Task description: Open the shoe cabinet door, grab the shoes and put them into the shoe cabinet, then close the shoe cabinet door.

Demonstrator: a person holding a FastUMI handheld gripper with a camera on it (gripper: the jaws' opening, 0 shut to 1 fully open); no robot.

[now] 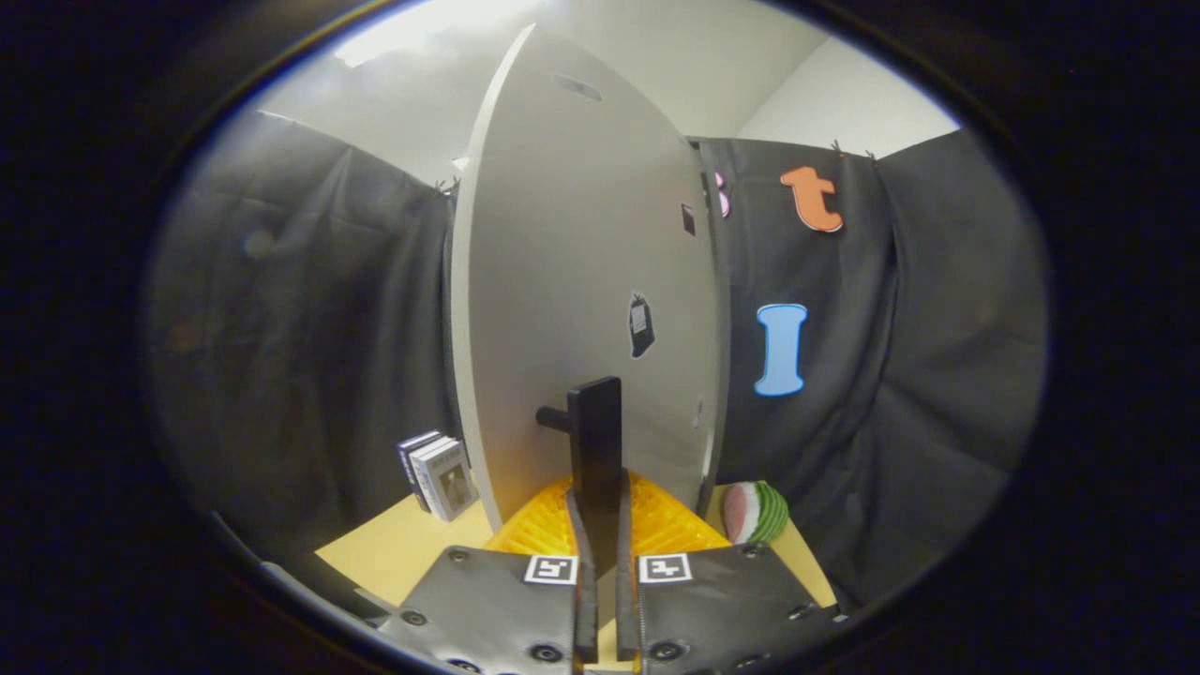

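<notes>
Now tongs point(600, 525) clamp door handle point(593, 441); books point(438, 473), watermelon slice point(756, 512) flank door point(581, 309).

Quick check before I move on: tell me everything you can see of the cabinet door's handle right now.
The handle is a dark, flat upright bar with squared edges, matte, plastic or painted metal by its look. A short dark peg at its upper part joins it to the pale grey door, holding it off the panel. The gripper is closed on its lower end, one finger on each side, both pressing. Behind it lies an orange ribbed surface.
</notes>
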